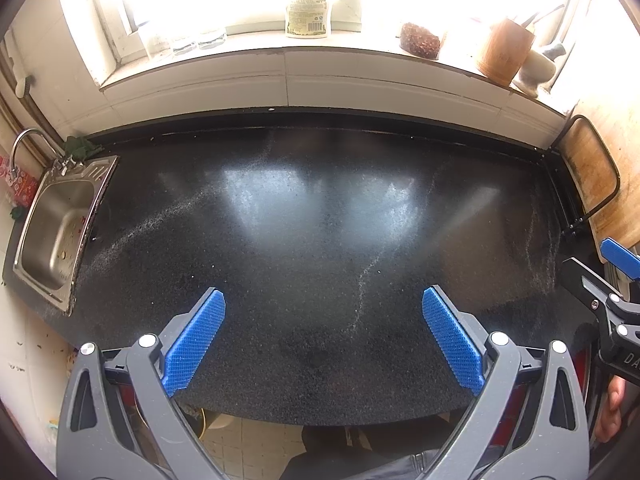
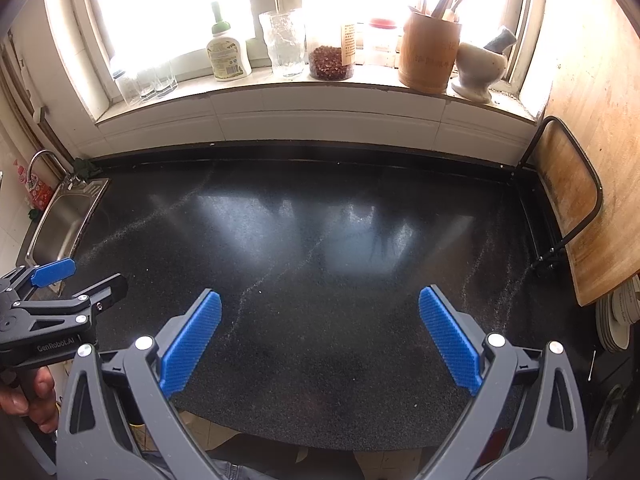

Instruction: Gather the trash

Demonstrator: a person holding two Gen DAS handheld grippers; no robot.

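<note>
Both grippers hover above the front edge of a black speckled countertop (image 1: 320,220), seen too in the right wrist view as the same countertop (image 2: 320,240). My left gripper (image 1: 324,300) stands open, nothing between its blue pads. My right gripper (image 2: 320,304) is open as well and holds nothing. The right gripper (image 1: 600,268) shows at the right edge of the left wrist view, and the left gripper (image 2: 80,276) at the left edge of the right wrist view. I see no loose trash on the counter, only faint pale streaks of dust or crumbs.
A steel sink (image 1: 56,228) with a tap sits at the far left. On the windowsill stand a bottle (image 2: 226,54), glasses, a jar of dried chillies (image 2: 330,62), a wooden utensil holder (image 2: 430,54) and a mortar (image 2: 480,68). A wooden cutting board (image 2: 572,192) leans in a rack at right.
</note>
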